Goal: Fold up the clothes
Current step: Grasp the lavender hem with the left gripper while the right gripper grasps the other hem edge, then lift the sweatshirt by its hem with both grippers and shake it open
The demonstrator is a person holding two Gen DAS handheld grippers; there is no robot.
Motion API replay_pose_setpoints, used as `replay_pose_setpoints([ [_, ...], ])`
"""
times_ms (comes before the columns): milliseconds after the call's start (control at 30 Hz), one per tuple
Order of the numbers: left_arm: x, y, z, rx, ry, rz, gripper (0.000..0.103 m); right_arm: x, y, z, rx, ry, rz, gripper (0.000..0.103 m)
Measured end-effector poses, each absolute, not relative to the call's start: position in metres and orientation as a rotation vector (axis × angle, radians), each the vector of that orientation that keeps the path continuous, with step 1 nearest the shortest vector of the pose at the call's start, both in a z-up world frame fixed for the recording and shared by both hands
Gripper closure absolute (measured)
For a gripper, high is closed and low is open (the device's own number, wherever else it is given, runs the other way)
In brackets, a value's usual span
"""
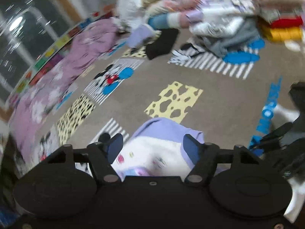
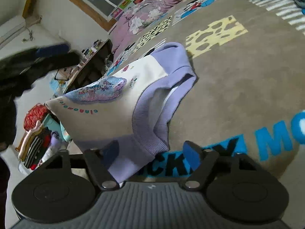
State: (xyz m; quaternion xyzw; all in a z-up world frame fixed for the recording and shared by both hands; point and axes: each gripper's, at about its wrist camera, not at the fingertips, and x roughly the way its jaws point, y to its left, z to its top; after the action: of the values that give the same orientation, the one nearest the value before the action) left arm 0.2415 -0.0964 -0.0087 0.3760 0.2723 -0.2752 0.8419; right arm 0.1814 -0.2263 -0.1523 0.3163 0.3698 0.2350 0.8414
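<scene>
**On the brown cartoon bed cover, sweatshirt between open fingers**

On the bed cover [image 2: 238, 87], near its edge: a lilac-and-white sweatshirt [image 2: 118, 103], front up, sequinned patch and small prints showing, ribbed lilac collar turned toward the right wrist camera. Partly draped over the bed edge, lower part lifted and bunched. Just beyond the sweatshirt, a yellow cheese patch [image 2: 215, 36] printed on the cover; right of the sweatshirt, big blue lettering [image 2: 274, 135].

Right gripper [image 2: 150, 150]: fingers spread wide, a lilac fold of the sweatshirt lying against the left-hand finger [image 2: 110, 152], nothing pinched between the two.

Left gripper [image 1: 152, 145]: fingers likewise apart, the sweatshirt [image 1: 162, 143] seen between them, blurred; contact impossible to tell.

Beyond the sweatshirt, at the far side of the cover: a heap of unfolded clothes [image 1: 219, 24], a black garment [image 1: 162, 43] beside it, a stack of folded items [image 1: 282, 26] in red and yellow. Left of the sweatshirt, along the far bed edge, a pink floral quilt [image 1: 63, 72].
</scene>
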Motion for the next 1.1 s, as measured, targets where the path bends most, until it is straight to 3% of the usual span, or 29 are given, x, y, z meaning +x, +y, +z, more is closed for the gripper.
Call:
replay_pose_setpoints([
  [567,0.319,-0.17,-0.095,1.477,0.704,-1.05,0.046,0.18,-0.207,-0.152,0.597,0.724,0.508,0.035],
  [667,0.324,-0.176,-0.105,1.543,0.717,-1.131,0.048,0.181,-0.21,-0.156,0.625,0.718,0.499,0.048],
  [833,0.328,-0.191,-0.126,1.687,0.718,-1.228,0.048,0.184,-0.224,-0.167,0.711,0.728,0.454,0.083],
  [967,0.334,-0.205,-0.139,1.774,0.775,-1.283,0.047,0.185,-0.224,-0.169,0.715,0.732,0.452,0.083],
  [1100,0.346,-0.215,-0.144,1.764,0.884,-1.281,0.047,0.183,-0.221,-0.166,0.71,0.731,0.469,0.067],
])
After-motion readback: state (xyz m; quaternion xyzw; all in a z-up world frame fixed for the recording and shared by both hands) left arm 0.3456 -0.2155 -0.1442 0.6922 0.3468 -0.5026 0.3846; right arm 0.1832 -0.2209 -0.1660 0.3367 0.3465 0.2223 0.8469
